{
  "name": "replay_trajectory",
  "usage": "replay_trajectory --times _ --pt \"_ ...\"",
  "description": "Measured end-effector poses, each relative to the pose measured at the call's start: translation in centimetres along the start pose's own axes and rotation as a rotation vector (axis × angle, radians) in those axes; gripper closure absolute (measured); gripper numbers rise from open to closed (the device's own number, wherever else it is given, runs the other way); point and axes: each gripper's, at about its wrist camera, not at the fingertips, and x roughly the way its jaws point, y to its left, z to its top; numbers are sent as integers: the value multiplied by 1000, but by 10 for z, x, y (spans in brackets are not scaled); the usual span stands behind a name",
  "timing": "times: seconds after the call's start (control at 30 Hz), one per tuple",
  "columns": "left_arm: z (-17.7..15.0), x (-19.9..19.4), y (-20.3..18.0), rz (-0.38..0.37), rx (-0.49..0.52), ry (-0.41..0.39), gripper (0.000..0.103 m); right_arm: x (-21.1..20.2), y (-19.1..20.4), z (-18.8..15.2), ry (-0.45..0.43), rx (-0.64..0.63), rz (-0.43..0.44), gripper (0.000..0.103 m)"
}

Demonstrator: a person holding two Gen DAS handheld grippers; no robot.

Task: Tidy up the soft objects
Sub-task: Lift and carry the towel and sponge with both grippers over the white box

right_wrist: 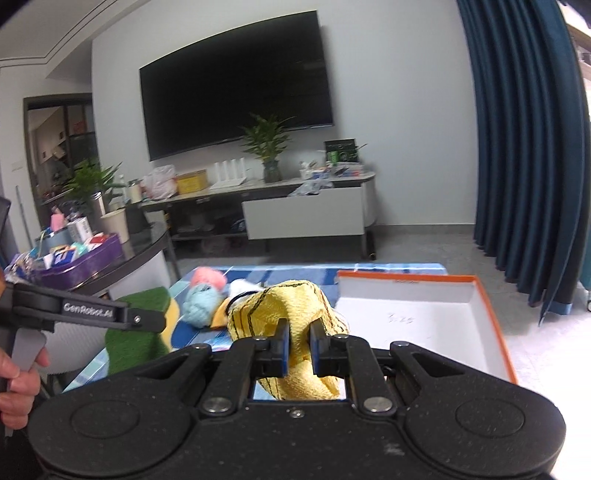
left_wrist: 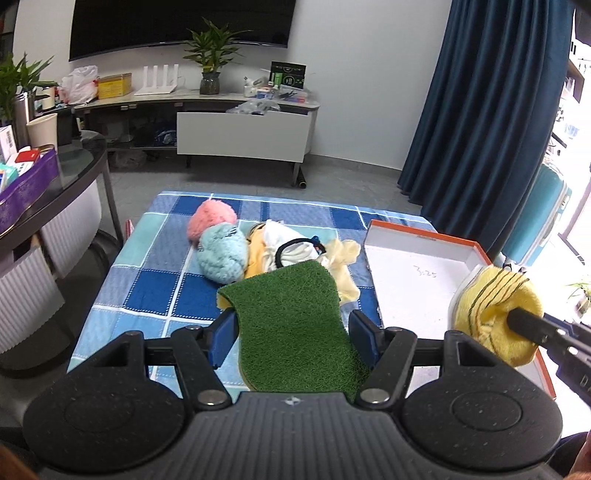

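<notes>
Two grippers are at work over a blue checked cloth (left_wrist: pixel 155 280) spread on a low table. The left gripper (left_wrist: pixel 291 332) holds one green turf mat (left_wrist: pixel 291 325) between its two blue pads (left_wrist: pixel 221 341); its jaws stand about half open, one pad against each side edge of the mat. The mat has a yellow underside showing at its edges, and it hangs over the near part of the cloth. In the right wrist view the same mat (right_wrist: pixel 136 332) shows at the left under the left gripper's arm, with the person's hand (right_wrist: pixel 20 380) on its handle.

The right gripper (right_wrist: pixel 298 347) is closed tight on one yellow cloth (right_wrist: pixel 291 314) with dark stripes, bunched into a lump between its two pads (right_wrist: pixel 282 347). In the left wrist view that yellow cloth (left_wrist: pixel 491 306) hangs at the right side of one open box (left_wrist: pixel 417 291), over its right wall. The box is white inside with an orange rim; a handwritten mark shows on its floor. It lies on the right part of the checked cloth.

A heap of soft things lies on the cloth to the left of the box, beyond the mat. Countable in it are one pink fluffy ball (left_wrist: pixel 210 219), one pale blue fluffy ball (left_wrist: pixel 221 254) touching it, one white piece with a black band (left_wrist: pixel 291 247), and one pale yellow piece (left_wrist: pixel 345 266) nearest the box. A further yellow piece lies under the white one; how many items are buried there cannot be told.

Behind the table stand one TV (left_wrist: pixel 181 26) on the wall, one low cabinet (left_wrist: pixel 243 136) and one dark blue curtain (left_wrist: pixel 491 110).
</notes>
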Motion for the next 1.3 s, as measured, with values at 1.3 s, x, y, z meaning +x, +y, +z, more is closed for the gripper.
replay_trajectory --times 1.3 --pt "34 64 -106 -200 170 74 36 17 -98 27 -22 107 -233 89"
